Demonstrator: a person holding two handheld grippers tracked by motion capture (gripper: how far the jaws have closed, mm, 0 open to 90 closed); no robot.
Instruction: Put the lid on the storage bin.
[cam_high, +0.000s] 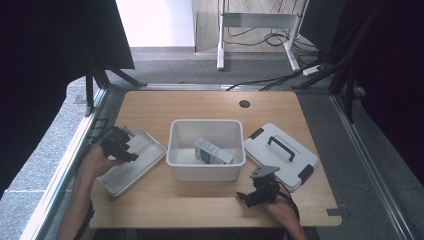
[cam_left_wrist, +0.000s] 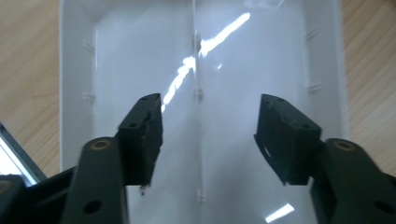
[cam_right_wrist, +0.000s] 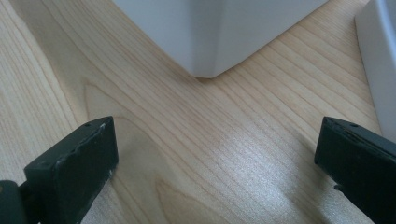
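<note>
A white open bin (cam_high: 175, 150) stands mid-table with a grey-and-white carton (cam_high: 214, 151) lying tilted inside it. A shallow white tray (cam_high: 132, 167) lies to its left, and my left gripper (cam_high: 121, 146) hovers over the tray's far end. In the left gripper view the jaws of the left gripper (cam_left_wrist: 210, 116) stand apart over the glossy tray floor (cam_left_wrist: 233, 60), with nothing between them. My right gripper (cam_high: 257, 187) rests low near the front edge, pointing at the bin's front right corner (cam_right_wrist: 210, 32). The right gripper (cam_right_wrist: 215, 149) is wide open over bare wood.
A white lid (cam_high: 280, 155) with a black handle and black clips lies right of the bin; its edge (cam_right_wrist: 380, 56) shows beside my right jaw. The wooden table (cam_high: 210, 105) has a cable hole at the back. Metal rails run along both sides.
</note>
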